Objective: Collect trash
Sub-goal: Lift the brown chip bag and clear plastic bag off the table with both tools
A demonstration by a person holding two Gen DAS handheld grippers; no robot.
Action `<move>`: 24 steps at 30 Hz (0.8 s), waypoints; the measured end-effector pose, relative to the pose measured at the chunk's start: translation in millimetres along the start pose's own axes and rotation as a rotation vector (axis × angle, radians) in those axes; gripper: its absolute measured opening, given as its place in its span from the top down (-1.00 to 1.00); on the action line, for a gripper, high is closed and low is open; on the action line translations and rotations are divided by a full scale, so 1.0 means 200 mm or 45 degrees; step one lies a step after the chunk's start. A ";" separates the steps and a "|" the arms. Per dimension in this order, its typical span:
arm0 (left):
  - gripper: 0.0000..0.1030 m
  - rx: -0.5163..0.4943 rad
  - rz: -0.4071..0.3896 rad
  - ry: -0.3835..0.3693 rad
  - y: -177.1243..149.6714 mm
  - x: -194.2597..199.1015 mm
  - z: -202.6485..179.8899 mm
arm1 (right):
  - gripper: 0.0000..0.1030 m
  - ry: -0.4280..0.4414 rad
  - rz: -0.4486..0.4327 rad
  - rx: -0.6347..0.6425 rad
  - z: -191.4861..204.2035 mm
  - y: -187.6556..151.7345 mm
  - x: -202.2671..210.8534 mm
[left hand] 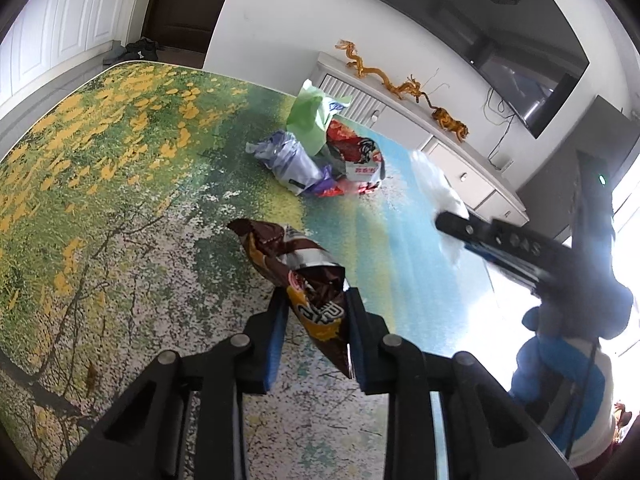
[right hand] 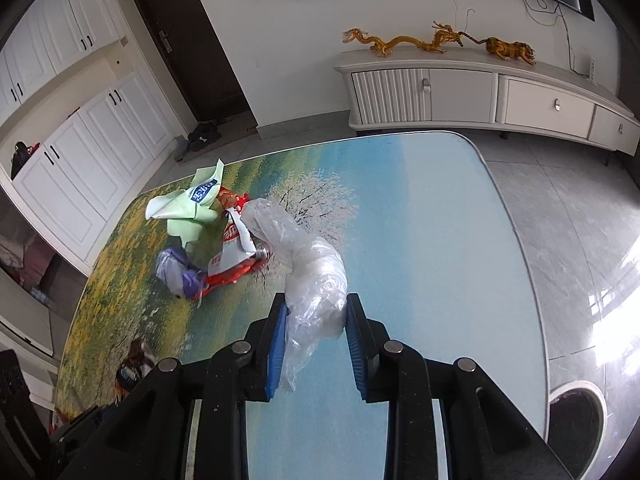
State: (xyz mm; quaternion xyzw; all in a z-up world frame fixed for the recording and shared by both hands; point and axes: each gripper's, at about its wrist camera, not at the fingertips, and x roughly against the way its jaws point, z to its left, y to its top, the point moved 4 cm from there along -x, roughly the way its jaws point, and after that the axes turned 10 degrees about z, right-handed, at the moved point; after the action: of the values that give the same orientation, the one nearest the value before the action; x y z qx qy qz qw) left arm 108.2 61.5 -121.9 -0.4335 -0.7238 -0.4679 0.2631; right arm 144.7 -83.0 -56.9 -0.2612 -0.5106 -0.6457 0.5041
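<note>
Wrapper (left hand: 308, 292), brown and crinkled, is pinched in the left gripper (left hand: 316, 336) above the painted tabletop (left hand: 120, 200). Only the right view shows the right gripper (right hand: 316, 336) clamping a clear plastic bag (right hand: 312, 276). Farther left on the table lies a trash pile (right hand: 208, 236). Both grippers tilt downward; a blue-gloved hand (left hand: 560, 368) appears only in the left view.

wrapper (left hand: 304, 280): brown, orange | bag (right hand: 316, 280): clear | rug (left hand: 120, 160): green, yellow-flowered

Bright daylight from the right, blown-out glare on floor tiles (right hand: 600, 280), strong fisheye bending with dark corner vignette, right gripper (left hand: 452, 224) motion-blurred, centres sharp
</note>
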 end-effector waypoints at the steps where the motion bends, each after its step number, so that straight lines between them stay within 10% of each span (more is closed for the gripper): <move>1: 0.49 -0.002 -0.005 -0.002 0.00 0.01 -0.01 | 0.49 0.002 -0.005 -0.003 0.00 -0.02 0.03; 24: 0.58 -0.062 -0.195 -0.041 -0.03 0.45 -0.22 | 0.49 0.038 -0.214 -0.102 -0.14 -0.37 0.67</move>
State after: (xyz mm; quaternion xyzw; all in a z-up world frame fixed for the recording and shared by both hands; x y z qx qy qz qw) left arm 57.0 55.0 -34.7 -0.3904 -0.7474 -0.4973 0.2043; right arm 33.5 -162.5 18.0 -0.2278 -0.4971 -0.7093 0.4449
